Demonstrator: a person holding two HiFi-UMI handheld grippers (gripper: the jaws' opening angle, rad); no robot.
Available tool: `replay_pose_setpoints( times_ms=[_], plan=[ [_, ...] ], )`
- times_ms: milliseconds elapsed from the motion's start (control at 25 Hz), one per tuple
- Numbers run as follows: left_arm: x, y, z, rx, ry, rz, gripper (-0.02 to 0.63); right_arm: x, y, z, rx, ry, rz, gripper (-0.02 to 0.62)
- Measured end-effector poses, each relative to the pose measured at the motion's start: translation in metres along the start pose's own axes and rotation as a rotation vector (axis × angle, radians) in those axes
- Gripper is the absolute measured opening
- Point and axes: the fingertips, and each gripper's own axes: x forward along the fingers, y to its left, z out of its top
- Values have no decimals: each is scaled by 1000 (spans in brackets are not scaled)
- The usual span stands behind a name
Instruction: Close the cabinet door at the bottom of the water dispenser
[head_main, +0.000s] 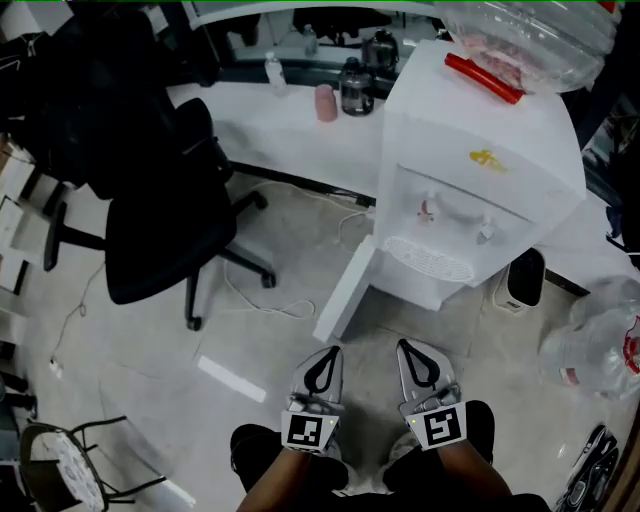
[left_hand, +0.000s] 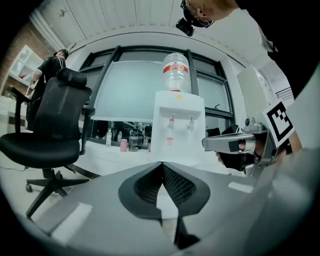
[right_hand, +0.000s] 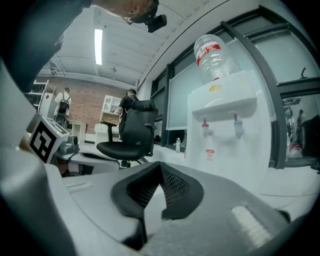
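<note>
We hold the left tongs (head_main: 334, 352) and the right tongs (head_main: 403, 347) side by side, close together, low over the pale floor (head_main: 250, 340), both pointing toward the water dispenser (head_main: 480, 190). In the left gripper view the jaws of the left tongs meet at their tips, fully closed, with nothing gripped between them. The right gripper view shows the same for the right tongs: tips together and empty. The white cabinet door (head_main: 347, 290) at the bottom of the dispenser stands open. It is swung out on the dispenser's left side as we look down, and its free edge reaches toward us, near the left tongs but apart from them. The dispenser has two taps above a drip grille, and a clear water bottle (head_main: 530, 40) sits upside down on top. To the left stands a black office chair (head_main: 160, 230). Behind it runs a white desk (head_main: 280, 140) carrying a pink cup (head_main: 326, 103) and a dark jar (head_main: 356, 88). Just beside the dispenser's base on the right sits a small black and white appliance (head_main: 522, 280), and further right lies a clear plastic bag (head_main: 590, 345).
</note>
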Motion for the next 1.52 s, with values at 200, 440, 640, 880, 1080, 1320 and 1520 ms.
replay_pose_setpoints(
  times_ms=[200, 440, 640, 880, 1080, 1320, 1520],
  plan=[
    [8, 8, -50, 26, -32, 9, 18, 9, 0, -51, 8, -38, -7, 3],
    [11, 6, -97, 33, -21, 5, 18, 14, 4, -105, 44, -25, -7, 3],
    [10, 0, -97, 17, -15, -16, 18, 13, 18, -108, 30, -4, 47, 3],
    [7, 10, -101, -11, -40, 2, 127, 11, 20, -125, 36, 19, 50, 3],
    [4, 26, -108, -5, -19, 67, 351, 9, 24, -127, 24, 34, 61, 3],
    [19, 41, -132, -6, 35, 72, 476, 9, 28, -130, 29, 33, 64, 3],
    [31, 47, -152, 12, 124, 39, 511, 4, 32, -119, 30, -2, 57, 3]
  ],
)
